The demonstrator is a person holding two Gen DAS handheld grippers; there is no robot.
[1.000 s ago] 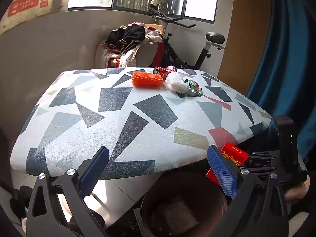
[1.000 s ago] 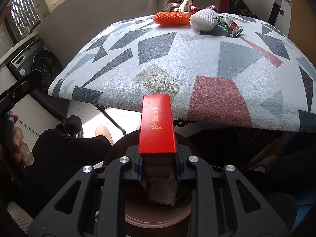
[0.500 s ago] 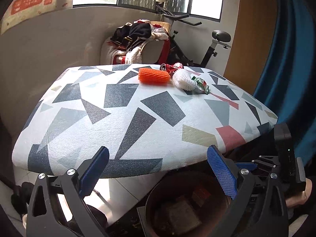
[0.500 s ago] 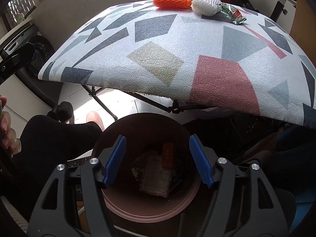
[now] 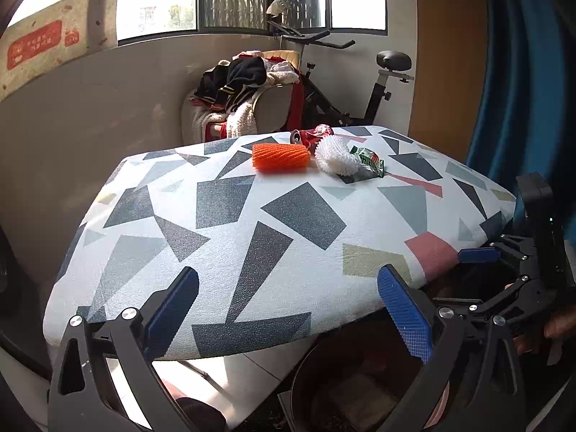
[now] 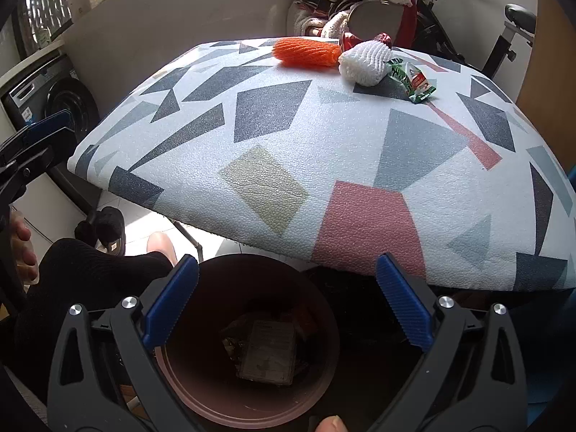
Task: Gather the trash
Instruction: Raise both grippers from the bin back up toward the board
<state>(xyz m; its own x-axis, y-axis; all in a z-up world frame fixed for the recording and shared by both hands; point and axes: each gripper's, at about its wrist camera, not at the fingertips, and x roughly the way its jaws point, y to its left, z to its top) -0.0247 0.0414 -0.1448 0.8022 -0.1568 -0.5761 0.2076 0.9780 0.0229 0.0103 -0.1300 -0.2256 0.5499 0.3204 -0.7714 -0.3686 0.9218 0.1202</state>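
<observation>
Your right gripper hangs over the brown trash bin, whose mouth fills the space between and below its fingers. Its jaws have just been opening and now stand spread wide with nothing between the blue pads; nothing is held. Down in the bin, straight under the gap between the jaws, lies a flat grey packet among darker scraps. A red box cannot be made out there with any certainty.

Ahead of the right jaws the table, covered in a geometric-print foam sheet, rises away from you. At its far side, well beyond the fingertips, the remaining trash sits in a row: an orange foam net ahead and slightly left of the gap, a white foam net just beside it to the right, a green snack wrapper touching the white net's right side, and a crushed red can behind the two nets.

Your left gripper is also wide open and empty, its pads framing the near edge of the table. The same four pieces lie far ahead of its jaws. The bin's rim shows below its right finger, and the right gripper stands just to the right of that finger.
</observation>
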